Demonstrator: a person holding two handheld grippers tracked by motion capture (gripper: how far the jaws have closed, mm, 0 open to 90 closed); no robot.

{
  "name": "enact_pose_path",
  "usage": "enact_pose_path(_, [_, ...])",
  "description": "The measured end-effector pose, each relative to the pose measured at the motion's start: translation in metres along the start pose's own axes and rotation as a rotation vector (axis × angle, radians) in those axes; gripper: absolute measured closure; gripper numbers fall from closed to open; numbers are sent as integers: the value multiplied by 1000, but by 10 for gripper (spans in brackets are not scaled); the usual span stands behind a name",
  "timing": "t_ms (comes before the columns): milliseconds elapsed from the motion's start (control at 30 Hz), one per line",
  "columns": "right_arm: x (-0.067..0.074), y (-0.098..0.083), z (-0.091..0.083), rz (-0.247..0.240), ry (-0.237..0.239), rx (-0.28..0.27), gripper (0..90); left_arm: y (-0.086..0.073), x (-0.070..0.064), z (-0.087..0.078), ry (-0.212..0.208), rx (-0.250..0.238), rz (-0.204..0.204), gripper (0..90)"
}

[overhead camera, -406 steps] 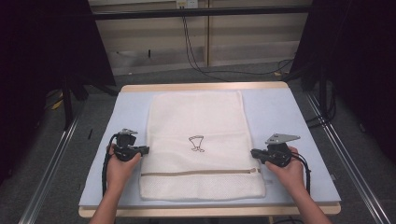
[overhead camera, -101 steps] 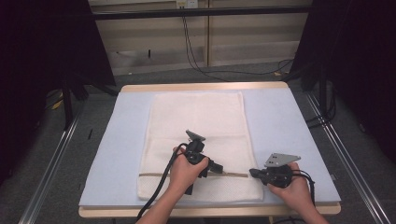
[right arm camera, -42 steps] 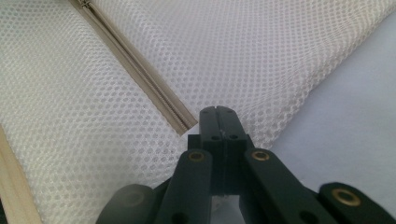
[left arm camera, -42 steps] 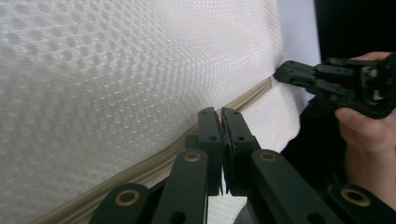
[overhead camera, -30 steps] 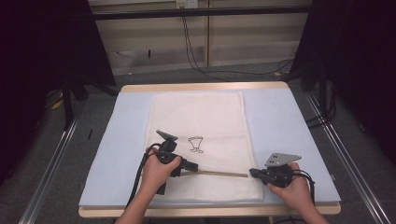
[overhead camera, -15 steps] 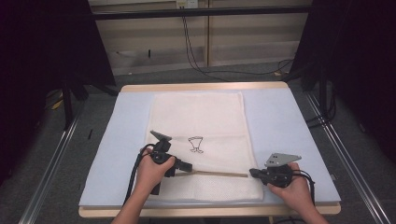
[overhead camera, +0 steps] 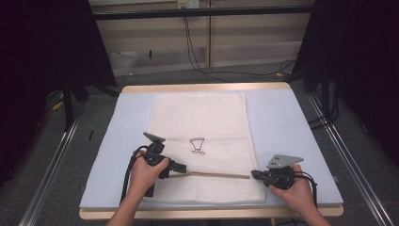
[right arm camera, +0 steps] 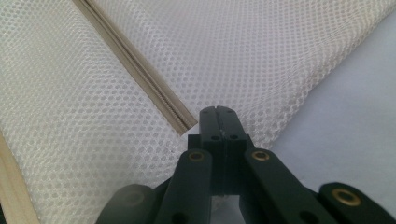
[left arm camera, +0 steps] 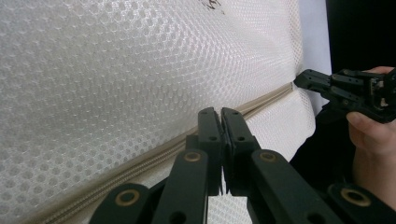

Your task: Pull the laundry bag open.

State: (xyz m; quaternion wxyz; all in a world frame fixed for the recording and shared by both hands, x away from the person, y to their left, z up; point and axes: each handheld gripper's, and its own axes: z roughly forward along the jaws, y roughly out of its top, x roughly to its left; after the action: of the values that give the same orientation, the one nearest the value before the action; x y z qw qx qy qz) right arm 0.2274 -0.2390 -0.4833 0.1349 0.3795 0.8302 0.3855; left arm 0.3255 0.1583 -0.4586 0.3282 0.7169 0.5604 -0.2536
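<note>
A white mesh bag (overhead camera: 202, 117) with a small black drawing (overhead camera: 197, 145) lies flat on the table. Its tan zipper (overhead camera: 211, 175) runs across near the front edge. My left gripper (overhead camera: 181, 167) sits on the zipper line left of centre. In the left gripper view it (left arm camera: 220, 114) is shut right at the zipper (left arm camera: 140, 163), seemingly on the pull, which is hidden between the pads. My right gripper (overhead camera: 255, 174) is at the bag's right edge. The right gripper view shows it (right arm camera: 218, 112) shut on the mesh beside the zipper's end (right arm camera: 184, 125).
A light blue mat (overhead camera: 291, 122) covers the wooden table (overhead camera: 207, 87), with bare strips either side of the bag. Metal rails (overhead camera: 51, 160) run along both sides. Cables (overhead camera: 197, 52) trail over the floor behind. The other hand's gripper (left arm camera: 322, 84) reaches in at the right.
My left gripper has slid leftward along the zipper, and the dark line between the two grippers has grown longer. The right gripper has stayed at the bag's right edge.
</note>
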Motion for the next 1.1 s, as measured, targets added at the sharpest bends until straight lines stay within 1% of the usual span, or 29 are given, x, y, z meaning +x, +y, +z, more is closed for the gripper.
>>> enact_pose_path(33, [0, 0, 0, 0, 3, -2, 900, 0, 1, -1, 2, 3, 4, 879])
enact_pose_path(67, [0, 0, 0, 2, 2, -2, 900, 0, 2, -2, -15, -6, 2, 879])
enact_pose_path(100, [0, 0, 0, 2, 2, -2, 900, 1, 3, -3, -19, -4, -5, 879])
enact_pose_path(133, [-1, -1, 0, 7, 7, -6, 900, 1, 4, -4, -11, -4, -8, 879])
enact_pose_path(167, [-1, -1, 0, 8, 8, -6, 900, 0, 5, -4, -9, -15, -5, 879])
enact_pose_path(200, [-1, -1, 0, 9, 8, -6, 900, 1, 5, -5, -15, -7, -6, 879])
enact_pose_path(367, [-1, 0, 0, 10, 4, -4, 900, 1, 6, -4, -21, -5, -5, 879])
enact_pose_path(400, [-1, 0, 0, 12, 5, -4, 900, 1, 6, -3, 1, -21, -5, 879])
enact_pose_path(433, [-1, 0, 0, 12, 7, -4, 900, 1, 7, -5, -10, -2, -15, 879])
enact_pose_path(467, [-1, 0, 0, 12, 7, -4, 900, 1, 8, -6, -1, -6, -11, 879])
enact_pose_path(500, [-1, 0, 0, 11, 5, -4, 900, 1, 9, -8, -20, -6, -13, 879])
enact_pose_path(533, [-1, 0, 0, 11, 5, -4, 900, 1, 9, -8, -20, -6, -13, 879])
enact_pose_path(567, [-1, -1, 0, 13, 5, -5, 900, 0, 9, -9, -22, -7, -24, 879])
enact_pose_path(600, [-1, -1, 0, 13, 6, -7, 900, -1, 10, -9, -6, -20, -17, 879])
enact_pose_path(633, [-1, -1, 0, 15, 9, -6, 900, -1, 10, -9, -6, -20, -17, 879])
enact_pose_path(667, [-1, 0, 0, 14, 10, -5, 900, 0, 12, -12, -18, -10, -23, 879])
enact_pose_path(733, [-1, 0, 0, 13, 9, -5, 900, -1, 13, -14, -15, -11, -24, 878])
enact_pose_path(800, [-1, -1, 0, 14, 10, -6, 900, -2, 16, -17, -25, -19, -28, 879])
enact_pose_path(867, [-1, -1, 0, 14, 10, -7, 900, -2, 17, -18, -18, -17, -31, 879])
enact_pose_path(933, [-1, -1, 0, 14, 9, -6, 900, -2, 18, -19, -36, -6, -36, 879])
enact_pose_path(967, [-1, -1, 0, 14, 9, -6, 900, -2, 18, -19, -36, -6, -36, 879])
enact_pose_path(1000, [-2, 0, 0, 10, 7, -4, 900, -2, 18, -21, -17, -7, -28, 879])
enact_pose_path(1033, [-1, 0, 0, 10, 9, -3, 900, -2, 18, -22, -10, -11, -31, 879])
enact_pose_path(1067, [-1, 0, 0, 10, 5, -2, 900, -3, 21, -25, -13, -15, -28, 879])
enact_pose_path(1100, [-1, 0, 0, 10, 5, -2, 900, -3, 21, -25, -13, -15, -28, 879])
